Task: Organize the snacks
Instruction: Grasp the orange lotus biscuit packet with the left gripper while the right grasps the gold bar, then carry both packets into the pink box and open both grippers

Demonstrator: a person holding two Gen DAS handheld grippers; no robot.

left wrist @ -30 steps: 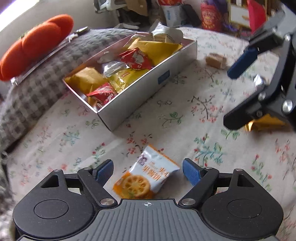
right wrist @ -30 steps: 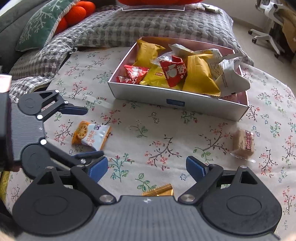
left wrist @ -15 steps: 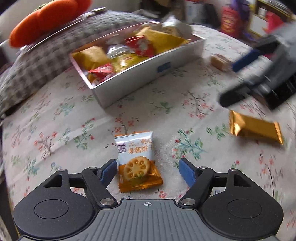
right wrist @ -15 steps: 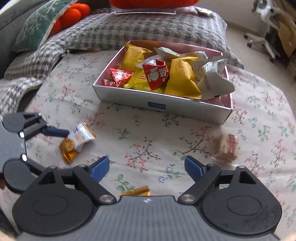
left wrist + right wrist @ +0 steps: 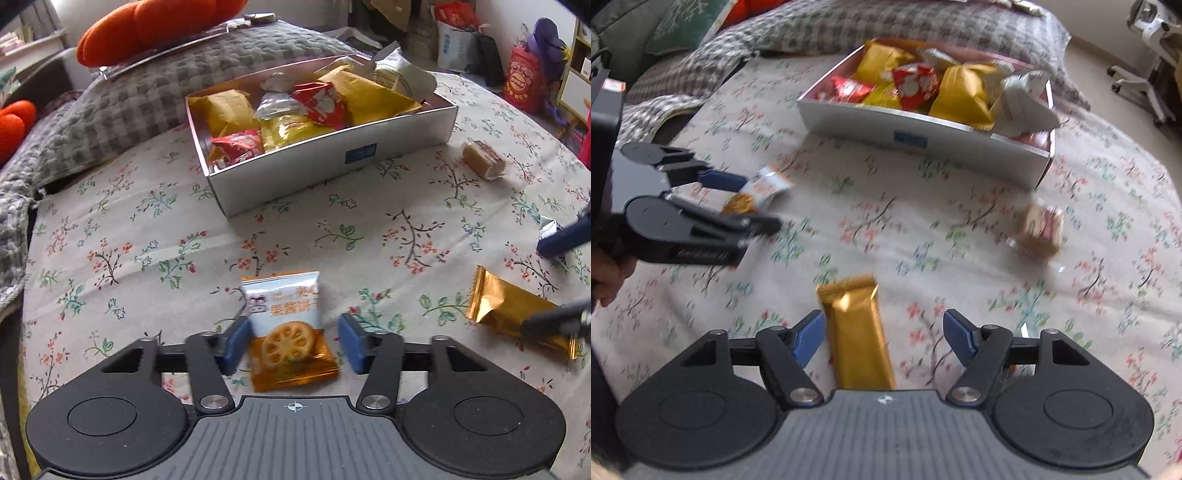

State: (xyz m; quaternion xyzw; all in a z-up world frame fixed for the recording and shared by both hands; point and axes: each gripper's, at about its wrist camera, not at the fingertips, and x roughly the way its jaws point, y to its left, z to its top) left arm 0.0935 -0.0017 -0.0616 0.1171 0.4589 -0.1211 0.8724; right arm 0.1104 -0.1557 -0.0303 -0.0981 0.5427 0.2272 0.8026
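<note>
Both grippers have advanced since the earlier frames, and each snack now lies between a pair of blue pads. The left gripper (image 5: 293, 341) straddles the biscuit packet (image 5: 290, 332); its fingers (image 5: 233, 343) stand wide, with the left pad just beside the packet edge and the right pad apart from it. The right gripper (image 5: 884, 338) straddles the gold bar (image 5: 857, 338), which lies lengthwise between the fingers (image 5: 809, 338); these are also wide, with the left pad near the wrapper and the right pad well apart. Neither snack is clamped.

Both snacks rest on the floral cloth (image 5: 147, 258) of the tabletop. The white box (image 5: 332, 162) stands beyond them and holds yellow, red and silver packets. A wrapped tan cake (image 5: 484, 160) lies on the cloth just beside the right end of the box. A small silver wrapper (image 5: 548, 227) lies near the right gripper in the left wrist view. A grey checked blanket (image 5: 129, 107) and an orange cushion (image 5: 155, 26) lie behind the box.
</note>
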